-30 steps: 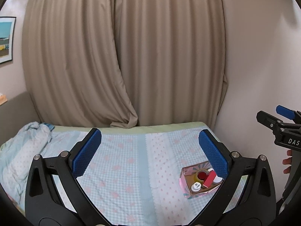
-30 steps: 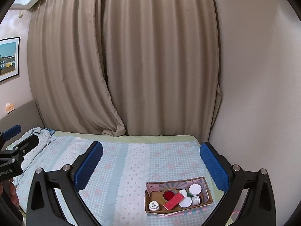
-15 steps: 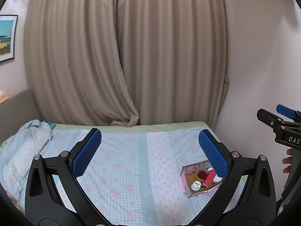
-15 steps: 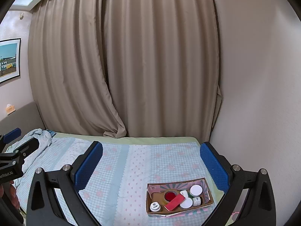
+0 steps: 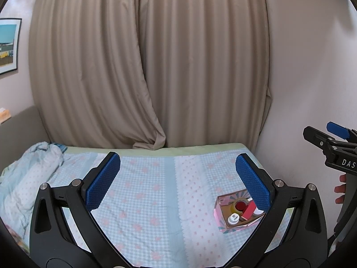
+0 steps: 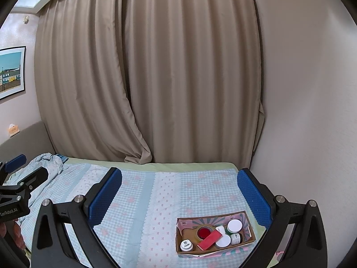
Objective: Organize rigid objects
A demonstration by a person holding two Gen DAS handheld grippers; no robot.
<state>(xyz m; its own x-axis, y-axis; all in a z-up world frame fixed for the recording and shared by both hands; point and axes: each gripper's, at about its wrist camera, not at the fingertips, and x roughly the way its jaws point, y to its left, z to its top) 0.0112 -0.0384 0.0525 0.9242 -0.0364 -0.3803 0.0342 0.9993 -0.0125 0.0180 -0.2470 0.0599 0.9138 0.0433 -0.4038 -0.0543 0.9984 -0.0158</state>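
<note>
A shallow cardboard box (image 6: 181,242) with pink patterned sides sits on the bed (image 6: 142,203) near its right edge. It holds several white-lidded jars (image 6: 234,224), a red-lidded jar (image 6: 203,232) and a flat red block (image 6: 209,241). The box also shows in the left wrist view (image 5: 219,214), partly behind my right finger. My left gripper (image 5: 177,183) is open and empty above the bed. My right gripper (image 6: 178,197) is open and empty, held above and behind the box.
A rumpled light-blue blanket (image 5: 26,178) lies at the bed's left end. Beige curtains (image 6: 156,78) hang behind the bed and a plain wall (image 6: 301,111) runs along its right side. A framed picture (image 6: 11,71) hangs on the left wall.
Both views have shifted slightly, the box sitting a little lower and further right in frame. Both grippers stay open and nothing on the bed has moved.
</note>
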